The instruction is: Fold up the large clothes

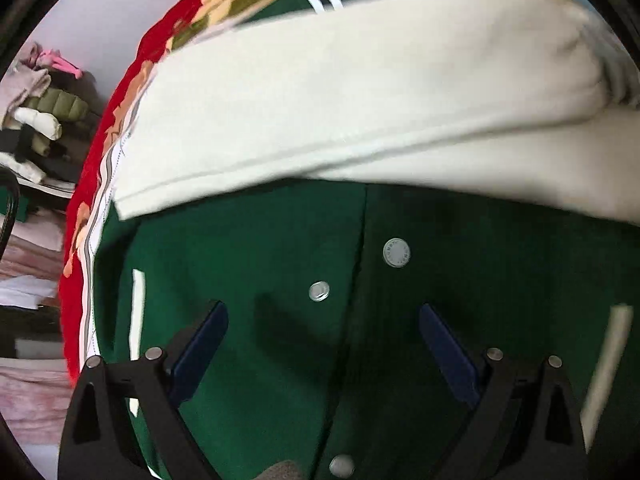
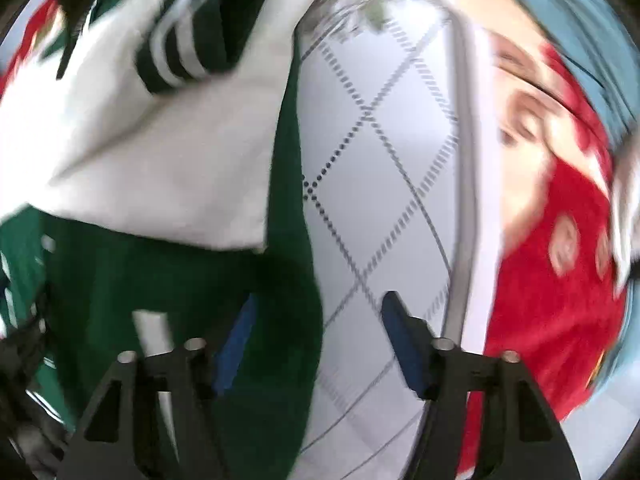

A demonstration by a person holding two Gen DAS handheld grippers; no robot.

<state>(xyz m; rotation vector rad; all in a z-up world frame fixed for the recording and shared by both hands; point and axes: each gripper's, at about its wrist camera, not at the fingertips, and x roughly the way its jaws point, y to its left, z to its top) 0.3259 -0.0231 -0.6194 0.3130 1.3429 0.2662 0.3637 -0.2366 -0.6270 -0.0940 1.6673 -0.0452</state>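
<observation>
A dark green jacket (image 1: 240,248) with metal snaps (image 1: 396,252) lies flat, front side up. One cream sleeve (image 1: 360,92) is folded across its upper part. My left gripper (image 1: 322,312) hangs just above the snap placket, jaws wide open, with nothing between them. In the right wrist view, the jacket's green side edge (image 2: 160,272) and a cream sleeve (image 2: 160,152) with a striped green cuff (image 2: 180,60) fill the left half. My right gripper (image 2: 319,300) points down over that edge, jaws apart. Its left finger is over green cloth and its right finger over the sheet, and neither pad presses on anything.
A red floral blanket (image 1: 76,280) lies under the jacket and shows again at right (image 2: 552,280). A white sheet with a dotted diamond pattern (image 2: 380,160) lies beside the jacket. A pile of other clothes (image 1: 36,120) sits off to the far left. Blue cloth (image 2: 580,20) shows at top right.
</observation>
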